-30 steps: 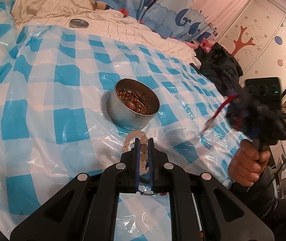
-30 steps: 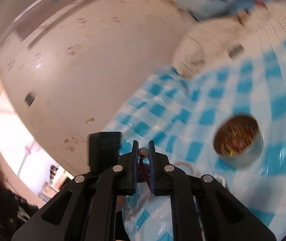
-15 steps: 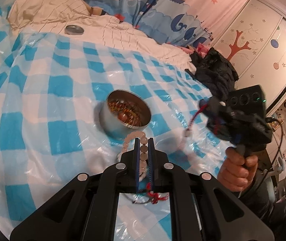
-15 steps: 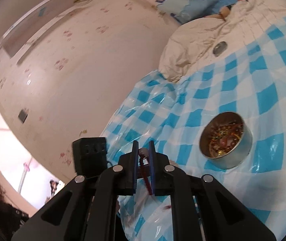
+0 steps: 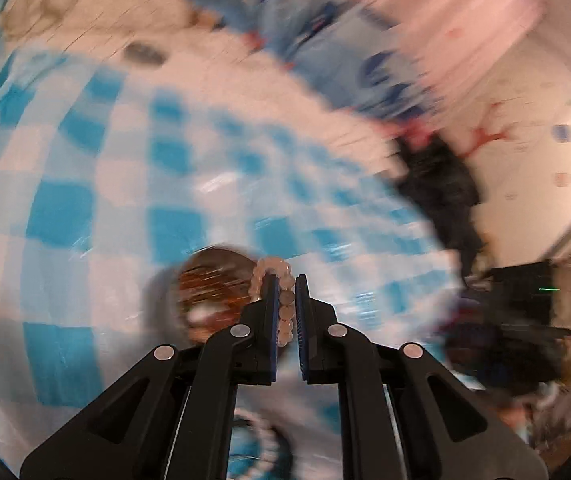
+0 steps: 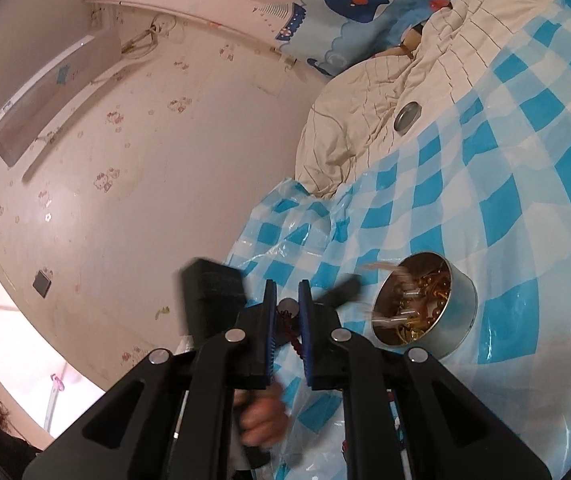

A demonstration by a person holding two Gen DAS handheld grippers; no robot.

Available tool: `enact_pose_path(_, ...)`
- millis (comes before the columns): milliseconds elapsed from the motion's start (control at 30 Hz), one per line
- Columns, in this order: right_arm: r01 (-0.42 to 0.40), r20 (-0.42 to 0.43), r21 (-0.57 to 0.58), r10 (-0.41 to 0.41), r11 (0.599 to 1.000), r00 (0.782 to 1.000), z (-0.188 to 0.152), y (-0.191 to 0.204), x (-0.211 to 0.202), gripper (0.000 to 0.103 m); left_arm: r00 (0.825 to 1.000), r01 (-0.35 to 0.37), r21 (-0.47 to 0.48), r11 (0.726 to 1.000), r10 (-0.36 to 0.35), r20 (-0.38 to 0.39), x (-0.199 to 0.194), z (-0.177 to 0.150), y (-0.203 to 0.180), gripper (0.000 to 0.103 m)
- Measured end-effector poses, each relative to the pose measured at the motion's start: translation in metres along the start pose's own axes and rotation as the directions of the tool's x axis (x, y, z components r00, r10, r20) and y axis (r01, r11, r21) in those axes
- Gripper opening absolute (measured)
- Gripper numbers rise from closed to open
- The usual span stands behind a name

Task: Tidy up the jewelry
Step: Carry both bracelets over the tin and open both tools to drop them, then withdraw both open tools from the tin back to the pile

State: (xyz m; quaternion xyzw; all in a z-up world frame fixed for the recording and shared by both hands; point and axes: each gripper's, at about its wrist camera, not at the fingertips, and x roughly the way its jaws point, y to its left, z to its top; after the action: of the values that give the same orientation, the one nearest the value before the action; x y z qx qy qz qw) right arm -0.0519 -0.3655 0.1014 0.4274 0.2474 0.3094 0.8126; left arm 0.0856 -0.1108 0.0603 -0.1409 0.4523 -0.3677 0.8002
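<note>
left gripper (image 5: 286,292) clamped tight on a pale pink bead bracelet (image 5: 281,300), loop sticking out past the tips and hanging right at the rim of the round metal tin (image 6: 425,304). left view is badly smeared, so can't tell if the loop is fully over the opening or half outside it. right gripper (image 6: 285,304) nearly closed on a dark red beaded cord (image 6: 287,326) with a small silver bead at the top, held beside the tin, not over it.

risks, as a guess: if the left one lets go while swinging, the bracelet could catch the rim and drop onto the blue checked plastic sheet (image 6: 525,184). the sheet is slick and wrinkled and the bed is soft underneath, so a knock from either tool could tip or slide the tin. the two tools are close together near the tin, could bump. the red cord dangles loose, could snag on the other tool.

tin is shiny, open-topped, already holding a tangle of gold and amber pieces. its likely lid (image 6: 407,117) lies well apart on the cream quilt (image 6: 369,120). another beaded piece (image 5: 261,448) lies on the sheet under the left tool, blurred.
</note>
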Motion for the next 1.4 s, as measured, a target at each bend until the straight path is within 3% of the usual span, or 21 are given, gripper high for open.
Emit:
enact_pose_path(33,-0.001,0.000,0.007,0.001,1.000,1.000,0.001,-0.001,0.003,0.013,0.999,-0.051,-0.004,0.999,0.051,-0.020,0.006,-0.002,0.003,0.008)
enact_pose_path(100,-0.012,-0.006,0.024,0.012,1.000,1.000,0.004,-0.004,0.009,0.013,0.998,-0.066,-0.003,0.998,0.066,-0.022,0.004,-0.004,0.003,0.012)
enact_pose_path(267,-0.075,-0.013,0.095,0.076,0.993,0.997,0.020,-0.013,0.038,0.013,0.989,-0.141,0.045,0.989,0.139,0.058,-0.035,-0.003,-0.004,0.037)
enact_pose_path(333,-0.111,-0.009,0.155,0.114,0.982,0.993,0.022,-0.025,0.050,0.016,0.985,-0.161,0.041,0.986,0.158,0.075,-0.051,-0.007,-0.001,0.042)
enact_pose_path(367,-0.070,-0.001,0.176,0.071,0.982,0.997,0.023,-0.034,0.055,0.021,0.983,-0.168,0.039,0.985,0.165,0.075,-0.057,-0.008,0.001,0.043)
enact_pose_path(433,0.115,-0.008,0.153,-0.115,0.982,0.993,0.024,-0.051,0.062,0.051,0.981,-0.185,0.038,0.982,0.182,0.066,-0.067,-0.012,0.007,0.044)
enact_pose_path(500,0.282,-0.027,0.125,-0.281,0.951,0.959,0.021,-0.060,0.065,0.059,0.980,-0.194,0.047,0.980,0.191,0.056,-0.074,-0.016,0.010,0.045)
enact_pose_path(533,0.310,-0.034,0.122,-0.308,0.943,0.951,0.019,-0.064,0.065,0.059,0.980,-0.194,0.051,0.980,0.192,0.054,-0.077,-0.018,0.011,0.045)
enact_pose_path(633,0.344,-0.016,0.079,-0.343,0.936,0.939,0.018,-0.053,0.057,0.064,0.981,-0.188,0.054,0.981,0.185,0.048,-0.082,-0.025,0.010,0.048)
enact_pose_path(767,0.319,0.002,0.029,-0.319,0.947,0.948,0.011,-0.031,0.034,0.068,0.980,-0.197,0.063,0.978,0.195,0.035,-0.088,-0.042,0.009,0.053)
enact_pose_path(867,0.339,-0.011,-0.001,-0.339,0.941,0.941,-0.005,-0.021,0.018,0.074,0.981,-0.192,0.069,0.979,0.193,0.000,-0.084,-0.049,0.011,0.054)
enact_pose_path(933,0.378,-0.040,-0.007,-0.378,0.926,0.925,-0.015,-0.020,0.012,0.078,0.982,-0.185,0.083,0.979,0.188,-0.030,-0.079,-0.054,0.011,0.054)
enact_pose_path(1033,0.477,-0.104,-0.001,-0.475,0.879,0.874,-0.033,-0.025,0.004,0.079,0.983,-0.168,0.097,0.981,0.174,-0.058,-0.074,-0.061,0.011,0.054)
enact_pose_path(1133,0.522,-0.137,0.014,-0.516,0.853,0.846,-0.047,-0.034,0.000,0.079,0.984,-0.143,0.081,0.986,0.150,-0.094,-0.066,-0.067,0.011,0.054)
enact_pose_path(1267,0.488,-0.153,0.060,-0.475,0.871,0.867,-0.048,-0.040,0.002,0.079,0.982,-0.121,0.103,0.987,0.134,-0.136,-0.051,-0.076,0.001,0.054)
enact_pose_path(1400,0.483,-0.163,0.059,-0.469,0.873,0.868,-0.048,-0.039,0.002,0.079,0.976,-0.122,0.126,0.985,0.142,-0.165,-0.036,-0.083,-0.007,0.054)
